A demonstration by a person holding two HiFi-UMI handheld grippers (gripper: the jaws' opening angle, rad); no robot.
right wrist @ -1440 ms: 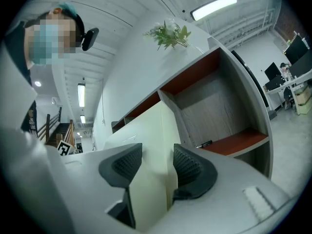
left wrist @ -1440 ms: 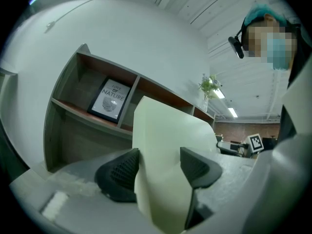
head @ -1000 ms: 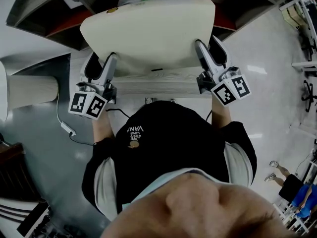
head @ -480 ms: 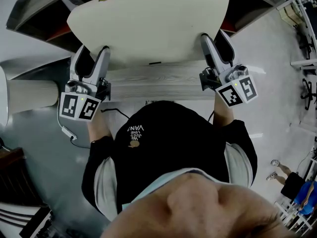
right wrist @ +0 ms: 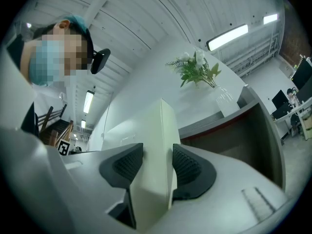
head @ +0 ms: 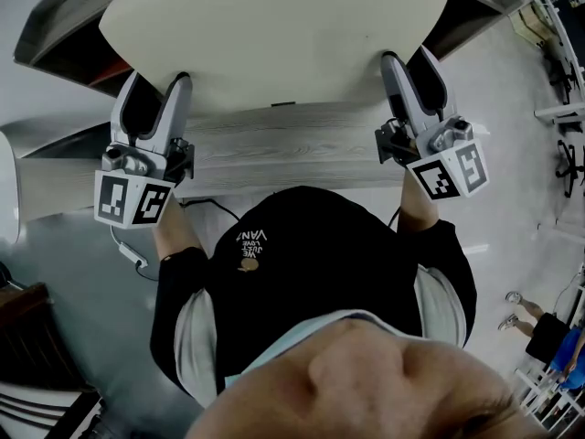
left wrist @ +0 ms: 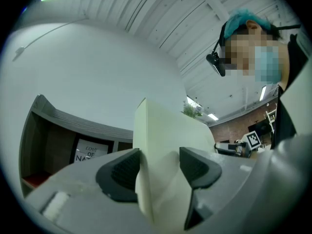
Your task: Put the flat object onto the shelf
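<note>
The flat object is a thick cream pad (head: 274, 35), held level between both grippers in the head view. My left gripper (head: 157, 85) is shut on its near left edge and my right gripper (head: 411, 60) on its near right edge. In the left gripper view the pad (left wrist: 161, 130) stands edge-on between the dark pads of the left gripper (left wrist: 158, 165). The right gripper view shows the same pad (right wrist: 158, 140) pinched by the right gripper (right wrist: 152, 167). The grey shelf (head: 50, 30) with a dark inside lies just beyond the pad's far edge, which is cut off at the top of the head view.
A wood-grain table (head: 292, 154) runs under the pad, in front of my black shirt. A white cable (head: 132, 254) trails on the floor at the left. Flowers in a vase (right wrist: 197, 69) stand on top of the shelf (right wrist: 234, 121). A sign (left wrist: 90, 152) leans inside it.
Both grippers have lifted the pad higher and pushed it farther toward the shelf. The pad looks larger now and covers more of the shelf opening. Both grips are unchanged.
</note>
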